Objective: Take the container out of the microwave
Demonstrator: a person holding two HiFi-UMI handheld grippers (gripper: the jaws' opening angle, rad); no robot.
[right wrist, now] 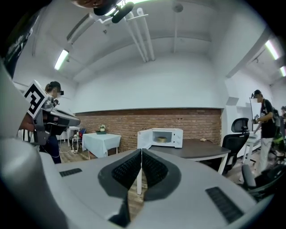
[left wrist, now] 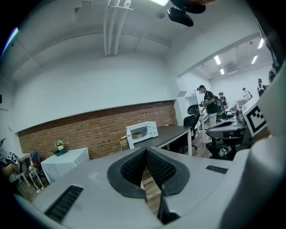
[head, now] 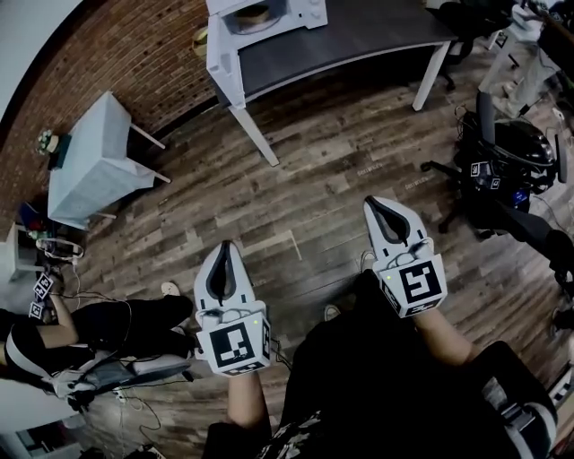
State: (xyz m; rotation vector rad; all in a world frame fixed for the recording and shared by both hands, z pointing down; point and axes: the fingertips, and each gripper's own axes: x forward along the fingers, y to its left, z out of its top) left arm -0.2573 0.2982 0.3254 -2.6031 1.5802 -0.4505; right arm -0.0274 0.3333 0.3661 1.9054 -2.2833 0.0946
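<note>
Plainly, the container sits inside the microwave, whose door stands open to the left. The microwave is at the left end of a dark counter, near a brick wall. Well apart from it, over the wood floor, both grippers point toward the counter. The left gripper and right gripper each have their jaws pressed together with nothing between them. A cloth-covered side table stands off to the left.

Microwave cut off by head view's top edge; container inside too small for detail.
</note>
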